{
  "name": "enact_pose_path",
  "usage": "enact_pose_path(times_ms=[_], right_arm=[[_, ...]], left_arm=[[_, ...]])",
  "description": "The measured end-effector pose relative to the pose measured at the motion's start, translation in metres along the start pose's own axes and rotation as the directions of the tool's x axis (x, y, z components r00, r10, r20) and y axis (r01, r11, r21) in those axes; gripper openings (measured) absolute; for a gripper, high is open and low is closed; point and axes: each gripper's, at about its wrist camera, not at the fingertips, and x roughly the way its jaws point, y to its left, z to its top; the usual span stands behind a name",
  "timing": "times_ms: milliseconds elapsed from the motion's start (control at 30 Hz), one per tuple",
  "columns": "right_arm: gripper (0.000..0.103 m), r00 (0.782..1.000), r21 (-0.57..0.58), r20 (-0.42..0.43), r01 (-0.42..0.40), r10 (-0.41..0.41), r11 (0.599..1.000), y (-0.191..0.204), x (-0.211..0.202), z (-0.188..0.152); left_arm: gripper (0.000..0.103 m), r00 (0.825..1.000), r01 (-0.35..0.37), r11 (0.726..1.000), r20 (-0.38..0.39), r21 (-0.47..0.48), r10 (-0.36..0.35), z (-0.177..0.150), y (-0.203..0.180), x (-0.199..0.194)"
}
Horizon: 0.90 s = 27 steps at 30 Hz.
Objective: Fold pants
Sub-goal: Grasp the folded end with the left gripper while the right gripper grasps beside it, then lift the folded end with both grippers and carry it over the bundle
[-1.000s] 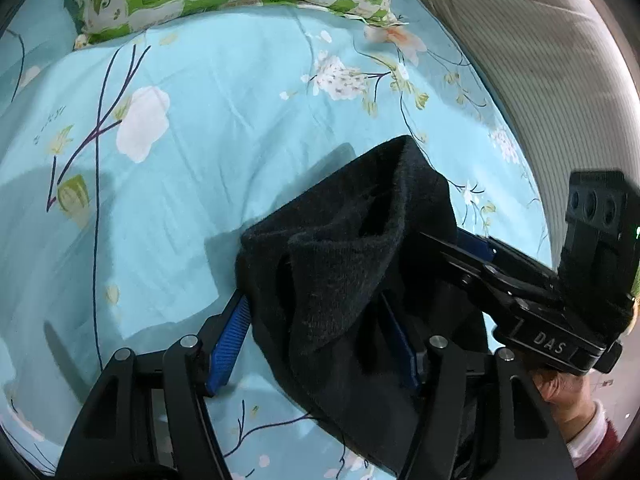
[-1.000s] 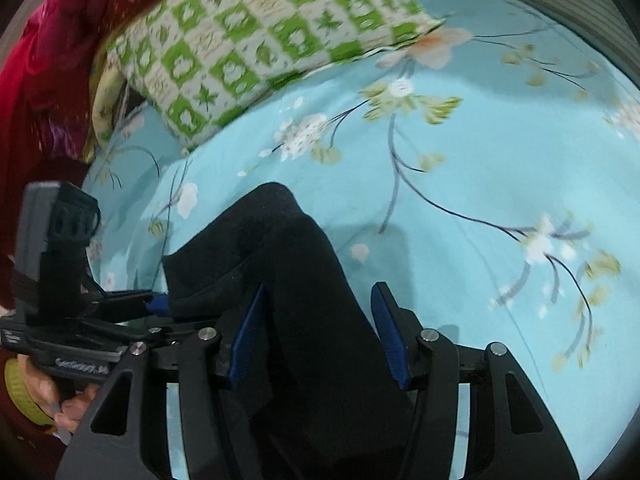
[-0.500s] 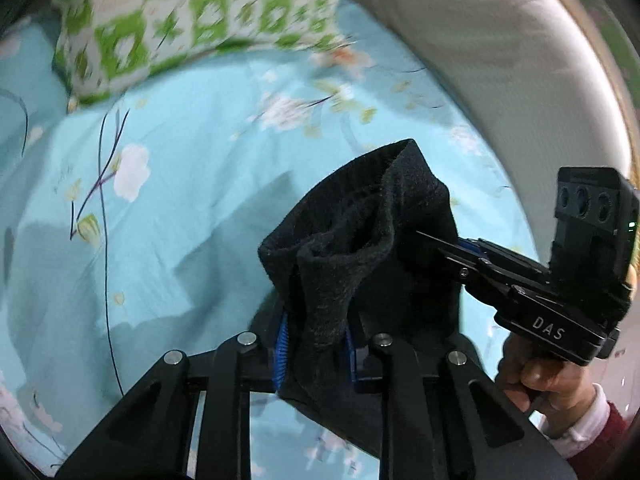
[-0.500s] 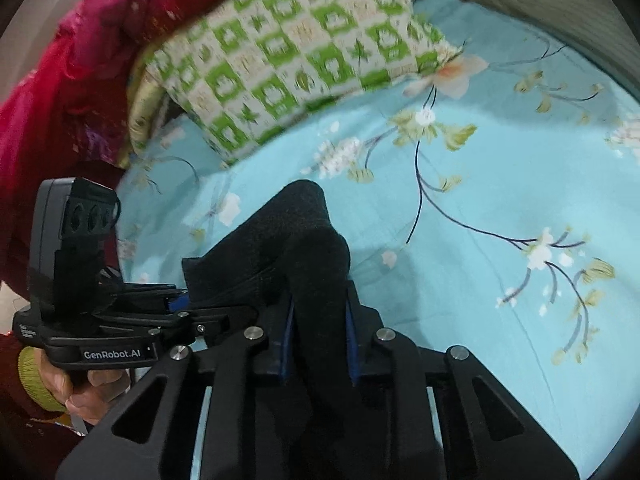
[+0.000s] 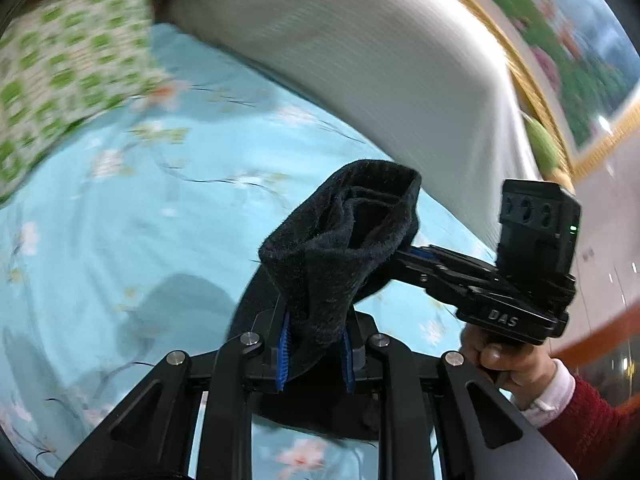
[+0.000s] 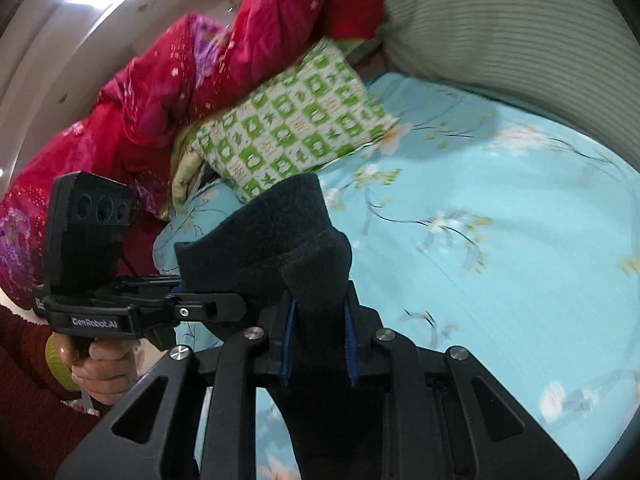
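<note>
Pants (image 5: 340, 256), dark and bunched, clamped in both left tongs (image 5: 316, 354) and right tongs (image 6: 318, 344).

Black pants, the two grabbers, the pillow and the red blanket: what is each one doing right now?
black pants: bunched, lifted off the bed, pinched at two spots.
left gripper: shut on the pants.
right gripper: shut on the pants.
green checked pillow: lying on the blue sheet.
red blanket: crumpled in a heap.
</note>
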Motion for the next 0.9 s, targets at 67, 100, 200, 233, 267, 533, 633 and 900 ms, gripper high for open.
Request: enact_pose_path(times_ms=[67, 100, 200, 233, 267, 533, 633, 900], right_arm=[[0.022, 0.999, 0.034, 0.025, 0.024, -0.025, 0.999, -0.007, -0.023, -0.014], [0.022, 0.999, 0.047, 0.034, 0.033, -0.035, 0.998, -0.009, -0.032, -0.019], [0.022, 0.995, 0.101, 0.070, 0.068, -0.076, 0.993, -0.019, -0.063, -0.041], [0.022, 0.992, 0.128, 0.084, 0.081, -0.092, 0.988, -0.023, -0.074, -0.054], [0.021, 0.989, 0.152, 0.100, 0.089, -0.105, 0.984, -0.027, -0.081, -0.061], [0.020, 0.965, 0.288, 0.175, 0.140, -0.195, 0.948, -0.049, -0.127, -0.129], [0.020, 0.957, 0.319, 0.188, 0.155, -0.222, 0.935, -0.054, -0.136, -0.148], [0.020, 0.942, 0.401, 0.191, 0.182, -0.277, 0.898, -0.069, -0.146, -0.194]], left_arm=[[0.019, 0.999, 0.031, 0.998, -0.026, 0.049, -0.030, -0.005, -0.023, 0.007], [0.019, 0.998, 0.045, 0.997, -0.039, 0.068, -0.043, -0.007, -0.033, 0.010], [0.019, 0.993, 0.091, 0.986, -0.090, 0.143, -0.079, -0.023, -0.069, 0.020], [0.019, 0.990, 0.104, 0.980, -0.109, 0.168, -0.087, -0.028, -0.080, 0.025], [0.019, 0.987, 0.120, 0.973, -0.131, 0.197, -0.095, -0.035, -0.092, 0.028], [0.019, 0.957, 0.195, 0.922, -0.271, 0.333, -0.105, -0.080, -0.149, 0.065], [0.019, 0.945, 0.209, 0.905, -0.315, 0.372, -0.089, -0.099, -0.163, 0.078], [0.019, 0.923, 0.223, 0.849, -0.385, 0.479, -0.025, -0.138, -0.186, 0.111]])
